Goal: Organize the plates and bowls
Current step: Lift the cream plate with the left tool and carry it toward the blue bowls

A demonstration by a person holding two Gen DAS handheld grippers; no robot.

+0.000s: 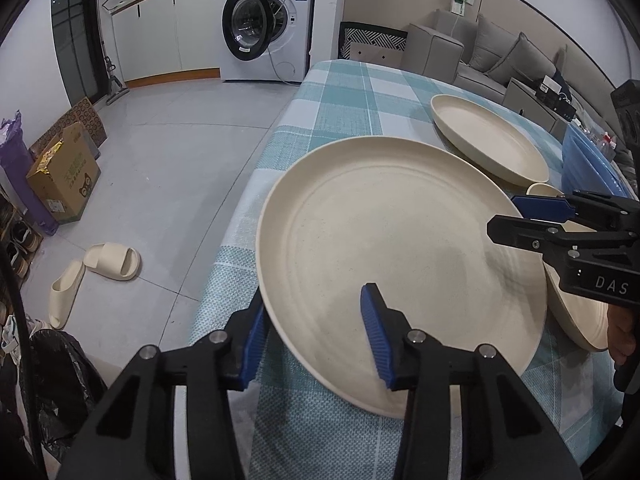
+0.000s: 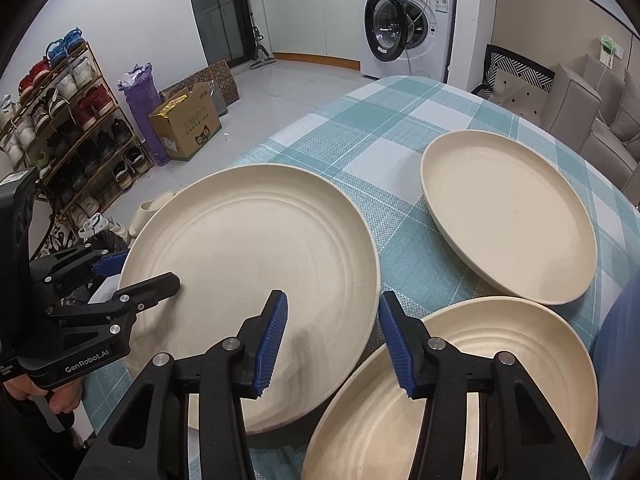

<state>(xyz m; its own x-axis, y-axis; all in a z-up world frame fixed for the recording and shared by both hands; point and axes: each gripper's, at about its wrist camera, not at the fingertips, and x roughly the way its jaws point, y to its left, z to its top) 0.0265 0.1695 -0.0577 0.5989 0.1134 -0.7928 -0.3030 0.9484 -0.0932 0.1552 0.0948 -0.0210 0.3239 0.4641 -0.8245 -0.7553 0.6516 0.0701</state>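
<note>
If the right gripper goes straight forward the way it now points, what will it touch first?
Most likely the big cream plate: the right gripper straddles that plate's right rim, with its left pad over the plate. Depth is hard to judge.

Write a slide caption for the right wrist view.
Both claws, left and right, straddle opposite rims of the big cream plate.

Three cream plates (image 2: 248, 280) (image 2: 508, 216) (image 2: 460, 380) sat on the checked tablecloth (image 2: 400, 128); two grippers (image 2: 332, 344) (image 1: 316, 336) were in view.

Left gripper (image 1: 316, 334), right gripper (image 2: 332, 340): fingers apart, angled down.
</note>
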